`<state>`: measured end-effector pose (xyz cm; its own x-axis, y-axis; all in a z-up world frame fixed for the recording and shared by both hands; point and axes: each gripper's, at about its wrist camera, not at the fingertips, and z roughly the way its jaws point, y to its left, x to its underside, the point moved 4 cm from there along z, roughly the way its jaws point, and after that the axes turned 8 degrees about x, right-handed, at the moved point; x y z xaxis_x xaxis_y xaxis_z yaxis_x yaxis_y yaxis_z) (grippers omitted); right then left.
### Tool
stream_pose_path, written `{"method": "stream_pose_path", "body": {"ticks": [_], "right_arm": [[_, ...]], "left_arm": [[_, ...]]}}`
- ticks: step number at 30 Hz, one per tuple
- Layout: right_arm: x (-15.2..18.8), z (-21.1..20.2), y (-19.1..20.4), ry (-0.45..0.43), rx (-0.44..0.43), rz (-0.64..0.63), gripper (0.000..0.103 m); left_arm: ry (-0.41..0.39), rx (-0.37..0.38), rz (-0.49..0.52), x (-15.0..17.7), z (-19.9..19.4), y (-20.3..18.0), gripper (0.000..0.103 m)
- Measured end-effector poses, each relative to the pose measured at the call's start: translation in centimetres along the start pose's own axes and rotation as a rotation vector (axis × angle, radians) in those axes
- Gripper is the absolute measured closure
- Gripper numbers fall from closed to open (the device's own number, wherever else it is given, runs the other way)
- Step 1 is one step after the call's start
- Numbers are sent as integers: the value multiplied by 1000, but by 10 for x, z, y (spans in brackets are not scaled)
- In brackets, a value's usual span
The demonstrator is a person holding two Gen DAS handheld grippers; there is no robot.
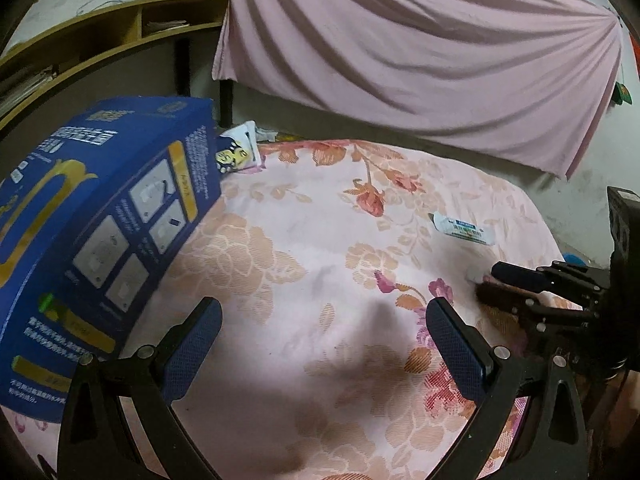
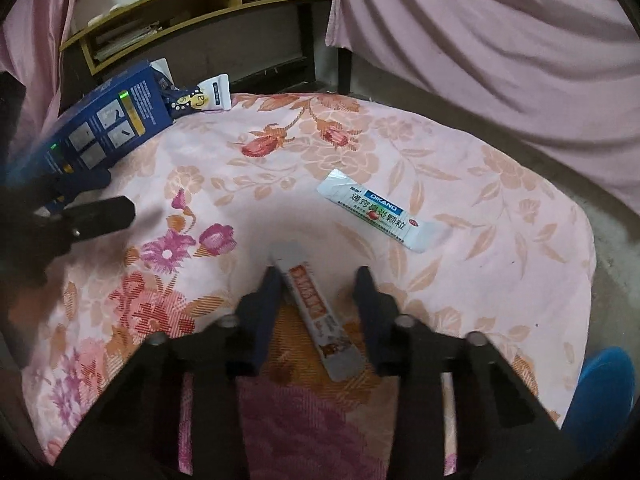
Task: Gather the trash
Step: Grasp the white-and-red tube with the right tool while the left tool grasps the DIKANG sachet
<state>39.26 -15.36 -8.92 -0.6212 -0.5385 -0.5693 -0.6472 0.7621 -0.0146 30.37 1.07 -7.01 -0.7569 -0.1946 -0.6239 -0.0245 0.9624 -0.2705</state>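
Trash lies scattered on a floral cloth (image 2: 460,152): an orange sachet (image 2: 320,312), a white sachet (image 2: 380,210) just beyond it, and a small cartoon packet (image 2: 200,98) at the far edge beside a blue box (image 2: 100,124). The right gripper (image 2: 318,280) straddles the orange sachet with its fingers spread; the left finger (image 2: 268,292) seems to touch the sachet's edge, while the right one stands apart from it, so nothing is pinched yet. The sachet lies at a slant between the fingers, not square to them. The left gripper (image 1: 324,320) hangs with its fingers wide apart over bare cloth, near the blue box (image 1: 100,220) and holding nothing. Whether the right fingertips rest on the cloth is hard to tell from this angle. The risks are plain enough: a flat, slanted sachet may swivel or slide out as the fingers close, or the tips may pass over it and gather a fold of the soft cloth instead, dragging the white sachet (image 1: 464,230) along. A shallow grip near one end could also let the sachet droop and drop on the way to wherever the trash is gathered.
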Motion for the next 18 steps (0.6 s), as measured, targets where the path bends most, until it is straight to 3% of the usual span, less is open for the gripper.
{"method": "stream_pose_path", "body": {"ticks": [2, 3, 12, 18], "right_arm": [[1, -2, -5, 1, 3, 29, 61], [2, -2, -8, 2, 8, 45, 62], [9, -15, -47, -15, 124, 212, 62], [14, -25, -70, -45, 143, 320, 62]], "left_arm": [[9, 8, 9, -2, 4, -3, 4], [11, 11, 17, -3, 7, -5, 4], [39, 11, 144, -20, 34, -31, 4], [19, 77, 330, -38, 58, -64, 8]]}}
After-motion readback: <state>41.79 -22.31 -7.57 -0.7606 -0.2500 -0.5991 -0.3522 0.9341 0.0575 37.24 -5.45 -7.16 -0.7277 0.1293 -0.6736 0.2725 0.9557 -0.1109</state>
